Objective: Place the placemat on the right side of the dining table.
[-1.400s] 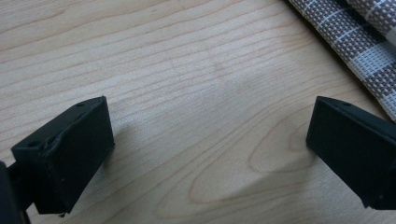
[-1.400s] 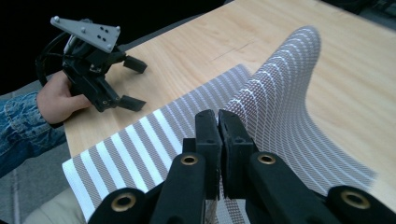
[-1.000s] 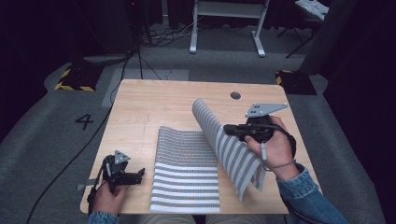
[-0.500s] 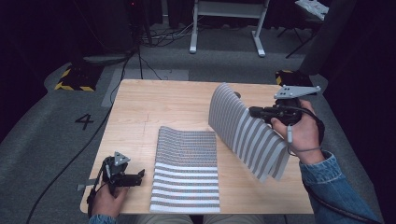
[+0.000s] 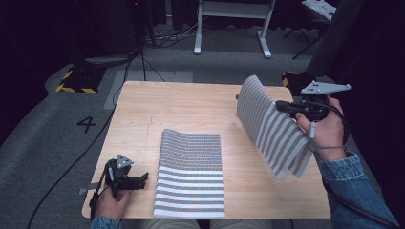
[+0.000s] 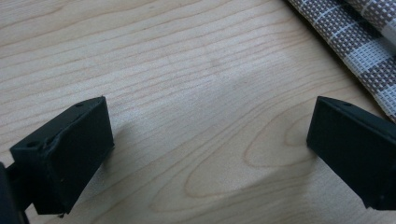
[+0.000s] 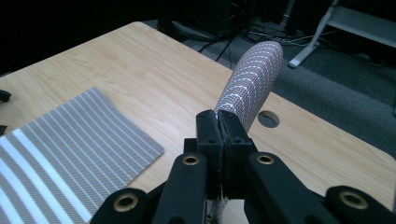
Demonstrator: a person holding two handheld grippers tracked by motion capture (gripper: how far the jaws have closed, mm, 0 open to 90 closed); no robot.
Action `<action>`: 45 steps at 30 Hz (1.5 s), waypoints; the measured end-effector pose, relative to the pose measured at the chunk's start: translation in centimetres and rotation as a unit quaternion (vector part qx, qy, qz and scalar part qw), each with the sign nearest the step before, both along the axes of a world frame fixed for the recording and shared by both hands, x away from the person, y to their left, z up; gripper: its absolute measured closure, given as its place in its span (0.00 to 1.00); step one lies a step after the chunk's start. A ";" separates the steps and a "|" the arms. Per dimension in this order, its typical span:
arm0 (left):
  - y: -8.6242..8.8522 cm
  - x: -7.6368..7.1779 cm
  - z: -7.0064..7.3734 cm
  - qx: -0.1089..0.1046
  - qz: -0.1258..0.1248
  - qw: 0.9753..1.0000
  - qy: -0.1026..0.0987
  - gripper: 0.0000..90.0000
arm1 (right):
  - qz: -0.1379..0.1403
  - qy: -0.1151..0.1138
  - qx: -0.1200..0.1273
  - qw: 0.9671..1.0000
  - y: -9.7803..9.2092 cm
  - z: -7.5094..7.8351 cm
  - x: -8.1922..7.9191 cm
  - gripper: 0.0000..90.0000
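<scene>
High view showed the right gripper point(image 5: 282, 106) clamped on a raised striped placemat point(image 5: 272, 129). The left gripper point(image 5: 141, 179) rested with jaws apart, just beside a flat striped placemat point(image 5: 191, 171).

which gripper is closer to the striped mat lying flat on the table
Left. The left gripper rests open just beside the flat mat, at its near left edge. The right gripper is off to its right, holding up the other mat.
</scene>
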State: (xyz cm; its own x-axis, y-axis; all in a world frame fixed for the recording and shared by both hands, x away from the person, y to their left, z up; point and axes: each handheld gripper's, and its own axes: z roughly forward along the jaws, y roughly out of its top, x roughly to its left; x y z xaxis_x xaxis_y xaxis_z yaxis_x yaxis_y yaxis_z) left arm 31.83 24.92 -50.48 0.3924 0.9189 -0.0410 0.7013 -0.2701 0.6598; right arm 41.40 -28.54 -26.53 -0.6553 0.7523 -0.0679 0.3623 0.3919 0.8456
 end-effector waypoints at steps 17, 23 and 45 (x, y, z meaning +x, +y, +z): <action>0.0 0.0 0.0 0.001 0.001 1.000 -0.001 0.01 | -0.067 -0.010 0.014 0.998 -6.7 -0.8 0.3 0.99; 0.0 0.0 0.0 0.000 0.001 1.000 0.000 0.01 | -0.090 -0.004 0.017 0.996 -8.6 -1.4 0.2 0.99; 0.0 0.0 0.0 0.000 0.002 1.000 -0.001 0.01 | -0.106 0.014 0.022 0.994 -10.2 -4.5 0.1 0.99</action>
